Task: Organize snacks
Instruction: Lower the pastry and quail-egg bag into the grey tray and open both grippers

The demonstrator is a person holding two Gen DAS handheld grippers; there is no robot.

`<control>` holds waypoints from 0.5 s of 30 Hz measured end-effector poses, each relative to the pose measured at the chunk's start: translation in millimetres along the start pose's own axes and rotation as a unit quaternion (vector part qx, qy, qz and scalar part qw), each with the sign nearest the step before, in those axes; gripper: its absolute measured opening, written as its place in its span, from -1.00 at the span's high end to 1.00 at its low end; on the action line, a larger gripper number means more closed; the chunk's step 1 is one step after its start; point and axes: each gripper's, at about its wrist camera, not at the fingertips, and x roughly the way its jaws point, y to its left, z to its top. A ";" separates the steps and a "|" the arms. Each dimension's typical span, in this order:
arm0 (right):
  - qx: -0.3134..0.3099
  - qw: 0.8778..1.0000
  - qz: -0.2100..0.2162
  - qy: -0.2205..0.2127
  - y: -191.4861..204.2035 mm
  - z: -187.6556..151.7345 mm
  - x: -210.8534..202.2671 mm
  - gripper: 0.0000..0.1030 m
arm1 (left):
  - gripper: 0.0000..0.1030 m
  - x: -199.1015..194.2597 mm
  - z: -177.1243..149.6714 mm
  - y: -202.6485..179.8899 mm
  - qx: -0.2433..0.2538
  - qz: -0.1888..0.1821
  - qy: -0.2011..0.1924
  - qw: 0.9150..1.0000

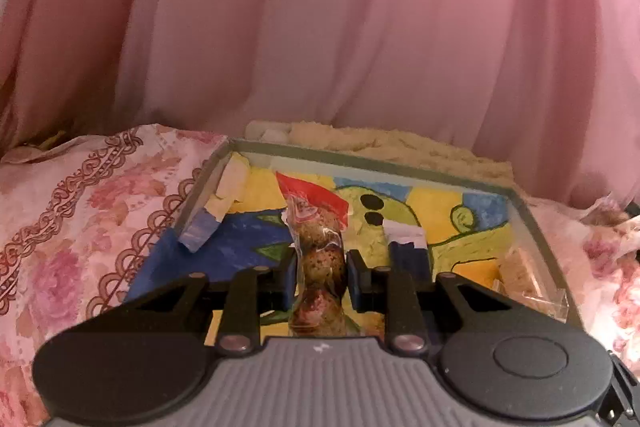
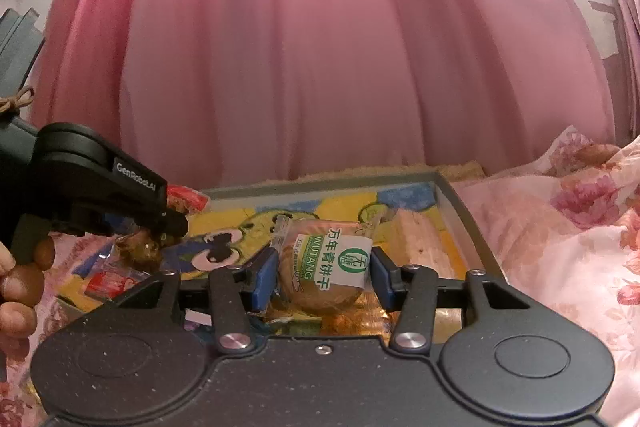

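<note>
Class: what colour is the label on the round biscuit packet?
White with green lettering, on the biscuit packet; clearest in the right wrist view.

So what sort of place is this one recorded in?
Probably a bedroom at home: a floral pink bedspread lies under a painted tray of snacks, and a pink curtain hangs right behind. No kitchen or shop fittings are in view.

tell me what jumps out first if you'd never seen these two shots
Each gripper is shut on a snack over the painted tray: the left gripper pinches a clear pack of speckled eggs, the right gripper a round biscuit with a green label. A pink curtain fills the background.
</note>
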 end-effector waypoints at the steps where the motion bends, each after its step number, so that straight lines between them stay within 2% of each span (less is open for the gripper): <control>1: 0.002 1.000 -0.001 0.006 0.3 -0.9 2.5 0.01 | 0.46 3.2 -0.5 -1.1 0.001 0.001 0.003 1.000; 8: -0.006 1.000 -0.008 0.027 1.1 -7.7 14.7 -0.01 | 0.46 17.1 -6.4 -7.8 -0.004 0.005 0.015 1.000; 15: -0.017 1.000 -0.015 0.016 3.1 -7.6 15.7 -0.21 | 0.41 26.8 -8.4 -6.1 -0.004 0.036 0.055 0.998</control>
